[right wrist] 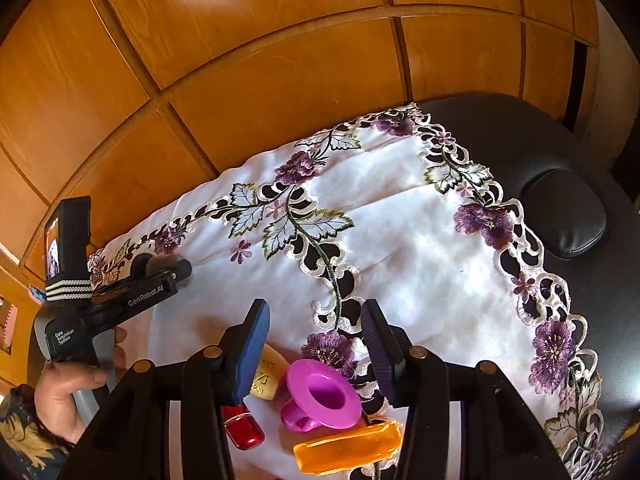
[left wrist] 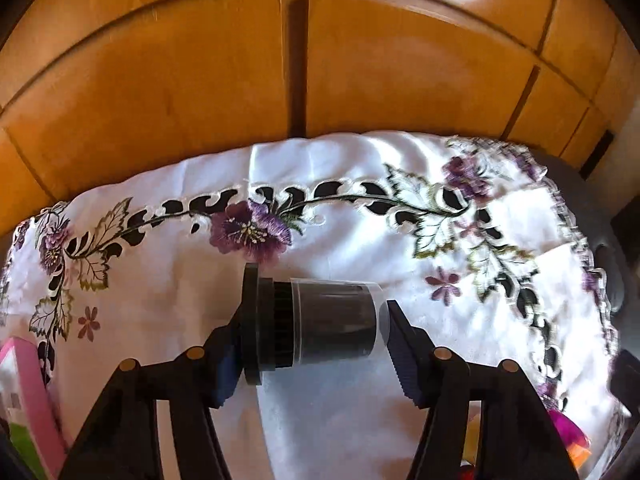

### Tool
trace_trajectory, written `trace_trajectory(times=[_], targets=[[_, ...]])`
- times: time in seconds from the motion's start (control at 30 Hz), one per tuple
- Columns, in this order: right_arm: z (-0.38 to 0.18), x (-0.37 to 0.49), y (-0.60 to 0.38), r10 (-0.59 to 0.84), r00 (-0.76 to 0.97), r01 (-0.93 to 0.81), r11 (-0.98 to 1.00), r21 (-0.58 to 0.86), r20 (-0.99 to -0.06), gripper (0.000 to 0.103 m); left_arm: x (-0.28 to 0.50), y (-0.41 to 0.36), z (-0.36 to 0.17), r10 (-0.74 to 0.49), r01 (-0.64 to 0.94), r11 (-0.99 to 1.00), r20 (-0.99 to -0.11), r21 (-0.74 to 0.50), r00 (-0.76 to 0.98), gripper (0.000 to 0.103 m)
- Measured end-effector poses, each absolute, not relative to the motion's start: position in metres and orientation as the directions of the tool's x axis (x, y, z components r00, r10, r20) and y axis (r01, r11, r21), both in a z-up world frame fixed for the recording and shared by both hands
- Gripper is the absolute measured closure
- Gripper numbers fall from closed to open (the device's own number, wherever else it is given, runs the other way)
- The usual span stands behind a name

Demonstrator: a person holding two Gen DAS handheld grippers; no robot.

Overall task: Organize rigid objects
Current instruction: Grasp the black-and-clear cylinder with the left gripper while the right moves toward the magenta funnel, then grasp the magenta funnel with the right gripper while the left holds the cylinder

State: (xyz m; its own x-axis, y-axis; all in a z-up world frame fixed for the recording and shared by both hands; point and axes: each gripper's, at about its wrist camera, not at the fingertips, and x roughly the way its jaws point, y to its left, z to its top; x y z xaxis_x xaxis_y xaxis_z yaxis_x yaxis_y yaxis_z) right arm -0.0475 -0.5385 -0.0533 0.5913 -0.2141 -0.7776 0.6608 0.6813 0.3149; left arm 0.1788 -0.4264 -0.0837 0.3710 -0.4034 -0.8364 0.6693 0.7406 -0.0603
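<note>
The left gripper (left wrist: 316,334) pinches a black-capped jar (left wrist: 312,322) lengthwise over the white embroidered surface (left wrist: 352,420). The right gripper (right wrist: 316,352) hangs spread above unsorted things (pink cup (right wrist: 322,398), orange case (right wrist: 348,450), red bottle (right wrist: 244,428)); most sorting looks undone.

One embroidered white cloth (right wrist: 400,240) covers the counter. Near the front edge lie four small things: one pink cup (right wrist: 322,398), one orange case (right wrist: 348,450), one red bottle (right wrist: 244,430) and one yellow block (right wrist: 267,374). To the left there is one black jar (left wrist: 312,326) lying on its side. One pink box (left wrist: 28,396) sits at the far left.
</note>
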Motion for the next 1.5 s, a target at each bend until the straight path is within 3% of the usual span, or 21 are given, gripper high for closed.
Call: trace_trajectory(times=[0.37,0.8,1.03,1.43,1.5], targets=[[-0.064,-0.062,-0.559,-0.181,0.588,0.709,0.584,0.395,-0.788,0.055,0.109,-0.358,-0.072,-0.425,0.678,0.732,-0.818,-0.058,0.389,0.039],[-0.082,-0.04,-0.534,0.004,0.547,0.618,0.673,0.407,-0.837,0.055,0.014,-0.3,-0.059,-0.479,0.751,0.659,-0.795,-0.046,0.372,0.039],[-0.088,-0.026,-0.509,-0.023,0.451,0.569,0.778,0.267,-0.892,0.038,-0.003,-0.271,-0.045,-0.498,0.749,0.66,-0.781,-0.058,0.378,0.039],[-0.101,-0.02,-0.484,-0.118,0.311,0.493,0.868,0.054,-0.943,0.037,-0.009,-0.228,-0.017,-0.553,0.726,0.678,-0.729,-0.113,0.403,0.039],[-0.102,-0.019,-0.481,-0.147,0.302,0.48,0.877,0.017,-0.942,0.044,-0.007,-0.223,-0.016,-0.558,0.718,0.684,-0.726,-0.127,0.403,0.039]])
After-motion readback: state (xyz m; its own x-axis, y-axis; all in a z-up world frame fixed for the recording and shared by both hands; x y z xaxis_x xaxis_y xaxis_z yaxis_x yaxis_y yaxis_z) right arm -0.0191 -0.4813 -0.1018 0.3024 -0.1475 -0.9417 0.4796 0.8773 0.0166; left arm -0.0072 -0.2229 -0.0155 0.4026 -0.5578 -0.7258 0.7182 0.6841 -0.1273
